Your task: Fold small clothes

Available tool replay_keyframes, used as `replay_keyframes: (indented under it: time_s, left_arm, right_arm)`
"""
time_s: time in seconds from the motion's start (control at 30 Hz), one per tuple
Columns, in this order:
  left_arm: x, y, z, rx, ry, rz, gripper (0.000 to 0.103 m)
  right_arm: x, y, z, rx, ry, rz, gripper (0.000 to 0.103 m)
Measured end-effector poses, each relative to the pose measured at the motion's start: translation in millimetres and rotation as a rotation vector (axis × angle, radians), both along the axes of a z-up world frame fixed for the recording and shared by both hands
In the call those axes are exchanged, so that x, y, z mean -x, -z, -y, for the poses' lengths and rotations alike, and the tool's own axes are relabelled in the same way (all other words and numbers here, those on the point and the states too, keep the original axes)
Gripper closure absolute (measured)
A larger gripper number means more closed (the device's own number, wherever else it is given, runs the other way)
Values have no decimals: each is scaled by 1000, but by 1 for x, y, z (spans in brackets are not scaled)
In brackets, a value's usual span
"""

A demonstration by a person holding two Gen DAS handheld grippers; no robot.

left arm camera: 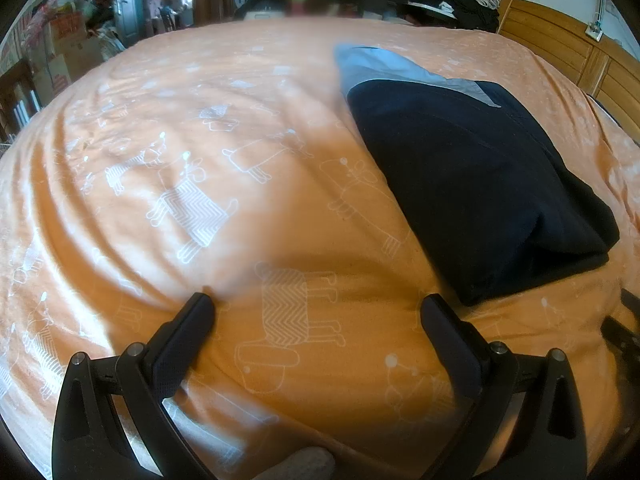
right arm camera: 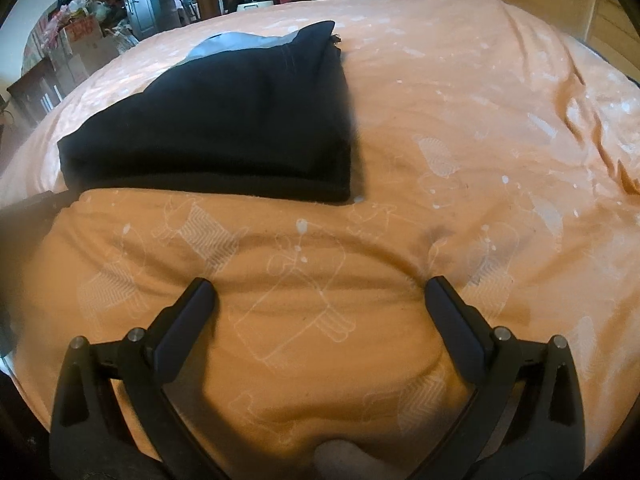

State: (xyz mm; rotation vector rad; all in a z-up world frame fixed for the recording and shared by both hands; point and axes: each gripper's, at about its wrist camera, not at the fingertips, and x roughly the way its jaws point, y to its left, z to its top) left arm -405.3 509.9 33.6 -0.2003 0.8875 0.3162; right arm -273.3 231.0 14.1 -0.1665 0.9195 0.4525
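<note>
Both the left gripper (left arm camera: 318, 306) and right gripper (right arm camera: 320, 290) hover spread apart over bare bedspread (left arm camera: 200, 160); folded garment (right arm camera: 224, 120) lies, seemingly flat, beyond

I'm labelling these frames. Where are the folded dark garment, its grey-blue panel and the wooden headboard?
folded dark garment (right arm camera: 224, 128): right wrist view, middle of its navy top face.
grey-blue panel (left arm camera: 384, 65): left wrist view, on the light strip at the garment's far end.
wooden headboard (left arm camera: 560, 46): left wrist view, on its panelled front.

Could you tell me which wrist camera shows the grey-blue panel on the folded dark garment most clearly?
The left wrist view: the grey-blue panel lies broad along the garment's far edge. In the right wrist view it shows only as a thin strip behind the dark fabric.
</note>
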Motion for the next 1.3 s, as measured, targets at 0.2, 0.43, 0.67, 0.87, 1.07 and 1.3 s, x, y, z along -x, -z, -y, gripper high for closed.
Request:
replay_keyframes:
  time_s: [0.2,0.43,0.67,0.87,1.07,1.3]
  left_arm:
    - [-1,1,-1,8,1,3,0]
    - [-1,1,-2,20,1,10,0]
    - [0,1,-2,24,0,13,0]
    - [0,1,-2,25,0,14,0]
    - [-1,0,-1,31,0,17,0]
    - [-1,0,-2,32,0,17,0]
  right_arm:
    - [0,1,0,-8,1,3,0]
    - [1,1,0,-15,0,2,0]
    - [1,1,1,-18,0,3,0]
    - [1,1,1,-19,-2,4,0]
    - [2,1,1,-28,-2,5,0]
    - [3,1,1,-30,-2,6,0]
